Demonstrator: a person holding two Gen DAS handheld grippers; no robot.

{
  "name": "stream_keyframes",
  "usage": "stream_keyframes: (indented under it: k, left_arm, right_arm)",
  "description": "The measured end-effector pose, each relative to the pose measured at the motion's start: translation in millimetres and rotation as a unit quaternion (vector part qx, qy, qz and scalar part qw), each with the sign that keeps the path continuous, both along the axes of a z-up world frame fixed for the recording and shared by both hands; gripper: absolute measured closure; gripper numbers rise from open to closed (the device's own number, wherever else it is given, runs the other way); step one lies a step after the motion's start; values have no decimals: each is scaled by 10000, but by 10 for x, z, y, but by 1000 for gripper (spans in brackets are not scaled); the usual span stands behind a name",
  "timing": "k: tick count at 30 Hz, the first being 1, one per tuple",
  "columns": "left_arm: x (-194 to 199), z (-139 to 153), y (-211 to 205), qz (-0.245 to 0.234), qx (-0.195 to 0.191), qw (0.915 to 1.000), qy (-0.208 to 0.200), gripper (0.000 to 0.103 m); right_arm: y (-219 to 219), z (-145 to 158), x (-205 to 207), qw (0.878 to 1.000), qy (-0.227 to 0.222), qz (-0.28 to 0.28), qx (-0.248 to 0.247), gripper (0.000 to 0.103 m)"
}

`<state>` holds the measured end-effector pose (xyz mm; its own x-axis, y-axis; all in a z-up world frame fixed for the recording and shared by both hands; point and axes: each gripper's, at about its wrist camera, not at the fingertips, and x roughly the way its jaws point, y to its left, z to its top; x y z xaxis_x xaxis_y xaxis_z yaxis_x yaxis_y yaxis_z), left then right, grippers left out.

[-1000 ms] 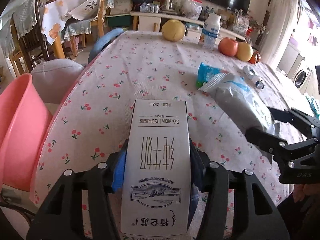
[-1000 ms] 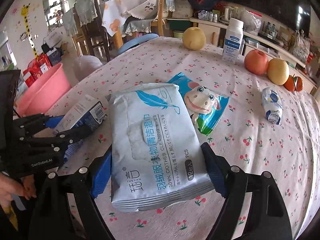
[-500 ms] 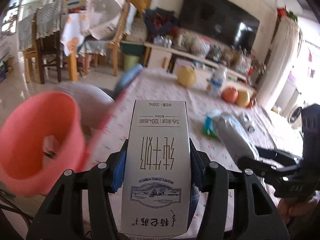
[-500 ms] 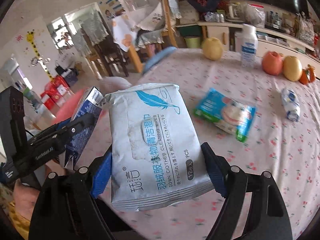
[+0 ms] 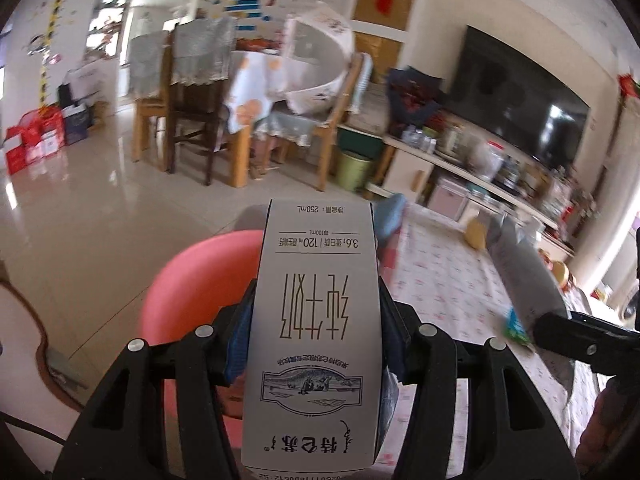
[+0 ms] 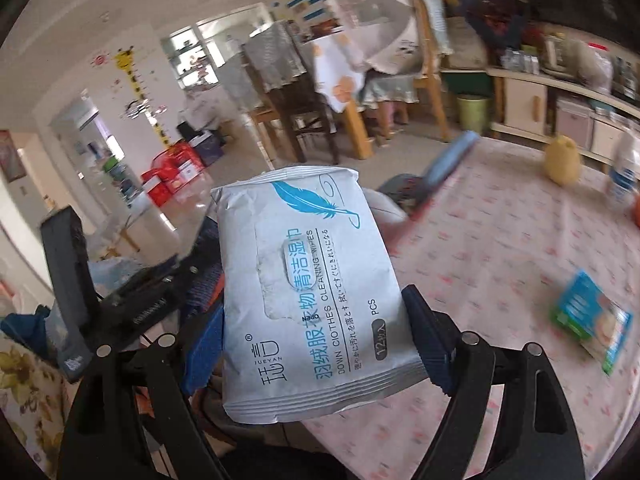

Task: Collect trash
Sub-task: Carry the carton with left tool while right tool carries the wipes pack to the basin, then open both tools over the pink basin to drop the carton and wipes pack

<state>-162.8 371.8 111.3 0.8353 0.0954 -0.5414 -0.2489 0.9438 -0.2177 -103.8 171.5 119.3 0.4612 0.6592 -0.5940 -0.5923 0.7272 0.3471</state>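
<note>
Left tool [image 5: 316,344] is clenched on the sides of a tall white milk carton with dark printed characters [image 5: 316,320], whose long axis runs straight out along the fingers, away from the camera. Directly beyond and below the carton's far end sits the round pink plastic basin [image 5: 192,292] on the floor beside the tabletop covered in a white cherry-print cloth [image 5: 448,276]; most of the basin's rim shows to the left of the carton, so the basin lies ahead and slightly left of this tool. That makes the left hand the nearer one to the basin.

Right tool [image 6: 316,344] is grasping a pale grey-white soft pack of wet wipes with a blue feather print [image 6: 312,292], its long axis also pointing forward along the fingers. In the right wrist view the left tool shows off to the left [image 6: 132,300], between this pack and where the basin should be, so the right hand would judgeably have to follow or reach past it. A blue-green snack packet [image 6: 592,320] still lies on the tabletop.

Compared with a second ago, both views have swung from looking down over the tabletop to looking out across the room and floor; the basin has shifted from the left edge of the left view to just behind the carton. Both grips look unchanged.
</note>
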Motion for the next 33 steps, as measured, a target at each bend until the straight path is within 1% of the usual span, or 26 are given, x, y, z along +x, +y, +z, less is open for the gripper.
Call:
stream_keyframes:
  k: [3,7,15,17,18,19,20,22,27,30,33]
  left_arm:
    - [13,-67,210,155,-38,9998,93,48]
    - [72,-156,377,205,-19,9996,216,48]
    - [161,-325,454,153,27,9990,417,48]
    - [194,-384,461,133,1,9986,503,48]
    - [212,-410,468,132,-6,9984,544,46]
    - [234,-441,467,129,-25,9980,619,38]
    - [244,-467,468,153,-43,9975,685,34]
    - [238,-510,497,203,-64,9970,745,20]
    - [160,-512,528,336,-66,9963,791,16]
    - [146,-462,516,361,-73,9963,776,15]
    - [107,-398,472,352,19,9966,751,12]
  right_arm:
    - [402,15,38,9997,20,240,-13,21]
    - [754,-11,140,9991,77,405,-2,21]
    - [1171,-166,300,9986,235,481,-16,21]
    - [1250,-229,331,9985,247,474,-80,18]
    - [1290,-275,363,9987,252,414,-131,18]
    - [1308,-301,391,9990,263,329,-145,14]
    - [1284,-337,426,9992,301,210,-130,13]
    - [1187,-364,442,9992,394,69,11,12]
    - [816,-358,386,9992,273,-263,130,11]
    - [645,-330,314,9990,168,-407,80,11]
    - [537,-312,283,9989,93,-468,-19,11]
